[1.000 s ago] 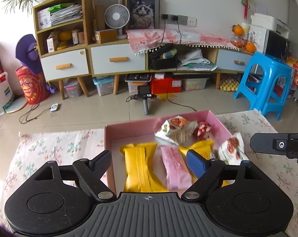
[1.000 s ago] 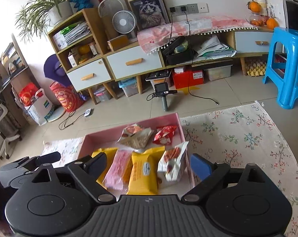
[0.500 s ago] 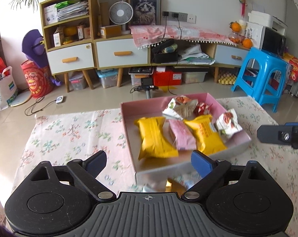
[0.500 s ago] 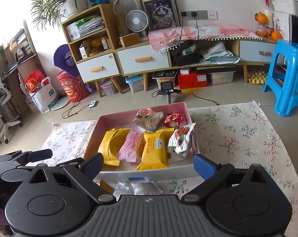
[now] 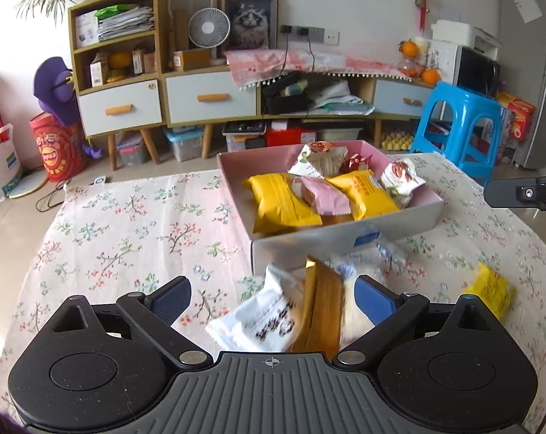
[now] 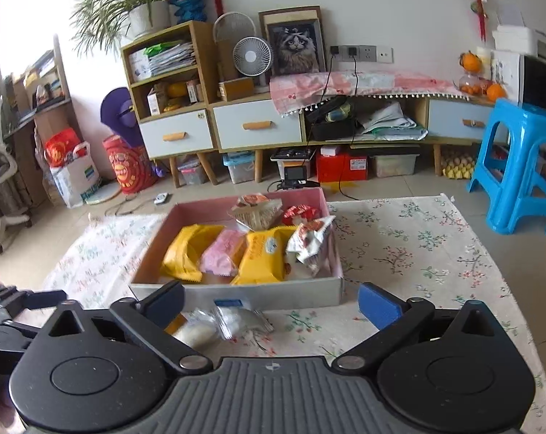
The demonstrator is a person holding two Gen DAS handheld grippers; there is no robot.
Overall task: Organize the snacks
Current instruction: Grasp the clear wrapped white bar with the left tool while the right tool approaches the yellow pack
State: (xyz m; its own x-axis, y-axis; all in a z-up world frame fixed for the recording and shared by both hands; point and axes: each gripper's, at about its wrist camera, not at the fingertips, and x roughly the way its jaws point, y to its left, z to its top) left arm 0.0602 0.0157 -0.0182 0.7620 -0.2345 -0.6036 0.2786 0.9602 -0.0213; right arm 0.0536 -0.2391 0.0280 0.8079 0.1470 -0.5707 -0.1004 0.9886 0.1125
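Note:
A pink-lined box (image 5: 345, 233) (image 6: 236, 294) on the floral cloth holds several snack packs: yellow (image 5: 278, 202), pink (image 5: 325, 199), yellow (image 5: 365, 190) and white-red (image 5: 399, 177). In front of the box lie loose packs: a white one (image 5: 262, 320), an orange-brown one (image 5: 321, 311), clear ones (image 6: 236, 320), and a yellow one (image 5: 490, 289) to the right. My left gripper (image 5: 273, 300) is open and empty, just above the loose packs. My right gripper (image 6: 271, 303) is open and empty, near the box's front wall.
The table's floral cloth (image 5: 128, 231) spreads left of the box. A blue stool (image 6: 522, 166) stands right of the table. Cabinets (image 6: 236, 126) and floor clutter line the far wall.
Both grippers have pulled back and up from the box. The loose packs in front of the box have come into view. Both stay open.

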